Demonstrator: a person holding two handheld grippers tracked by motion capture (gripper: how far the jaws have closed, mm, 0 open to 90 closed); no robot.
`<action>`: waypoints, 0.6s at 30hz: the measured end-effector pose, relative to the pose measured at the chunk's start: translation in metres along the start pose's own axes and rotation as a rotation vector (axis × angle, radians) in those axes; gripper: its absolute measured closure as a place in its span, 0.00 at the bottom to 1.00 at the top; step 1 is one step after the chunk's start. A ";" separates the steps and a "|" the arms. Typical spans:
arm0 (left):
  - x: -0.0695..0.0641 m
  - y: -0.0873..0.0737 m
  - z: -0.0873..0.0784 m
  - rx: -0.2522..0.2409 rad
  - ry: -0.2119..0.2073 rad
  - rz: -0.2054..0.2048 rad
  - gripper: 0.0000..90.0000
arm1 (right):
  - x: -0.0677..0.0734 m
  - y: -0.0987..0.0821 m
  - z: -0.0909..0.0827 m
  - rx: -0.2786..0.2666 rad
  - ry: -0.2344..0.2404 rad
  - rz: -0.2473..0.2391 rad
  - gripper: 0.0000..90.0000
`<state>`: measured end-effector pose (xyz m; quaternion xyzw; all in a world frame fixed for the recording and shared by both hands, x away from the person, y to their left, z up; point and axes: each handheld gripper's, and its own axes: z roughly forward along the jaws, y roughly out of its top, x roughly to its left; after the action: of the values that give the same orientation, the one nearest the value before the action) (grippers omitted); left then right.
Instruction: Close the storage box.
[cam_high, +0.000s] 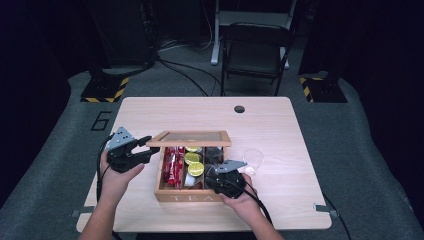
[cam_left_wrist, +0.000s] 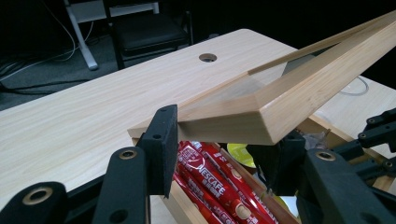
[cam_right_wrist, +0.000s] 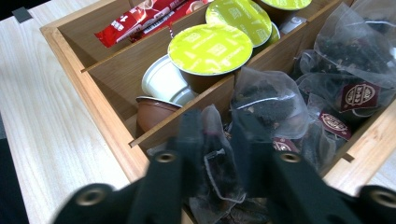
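My left claw is clenched on the front corner of the lid, holding it raised above the tea box on the counter. My right claw has pinched a tea bag in the box's right compartment. I judge opening done; lifting the bag out remains.

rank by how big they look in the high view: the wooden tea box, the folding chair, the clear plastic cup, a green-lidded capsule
1. folding chair, though it stands farther off, so it may really be bigger still
2. wooden tea box, lid included
3. clear plastic cup
4. green-lidded capsule
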<state>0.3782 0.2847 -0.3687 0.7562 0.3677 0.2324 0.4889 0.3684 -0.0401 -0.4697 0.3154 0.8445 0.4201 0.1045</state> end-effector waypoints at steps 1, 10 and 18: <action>0.000 0.000 0.000 -0.001 0.000 0.000 0.59 | 0.000 0.000 0.000 -0.008 -0.004 0.009 0.88; 0.000 0.000 0.000 -0.003 0.000 -0.002 0.59 | 0.001 0.002 -0.006 -0.031 -0.004 -0.012 0.93; 0.000 0.000 0.000 -0.003 0.001 -0.003 0.59 | 0.001 0.009 -0.013 -0.066 -0.014 -0.008 0.93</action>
<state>0.3782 0.2847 -0.3690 0.7550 0.3686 0.2327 0.4899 0.3659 -0.0436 -0.4547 0.3113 0.8308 0.4450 0.1222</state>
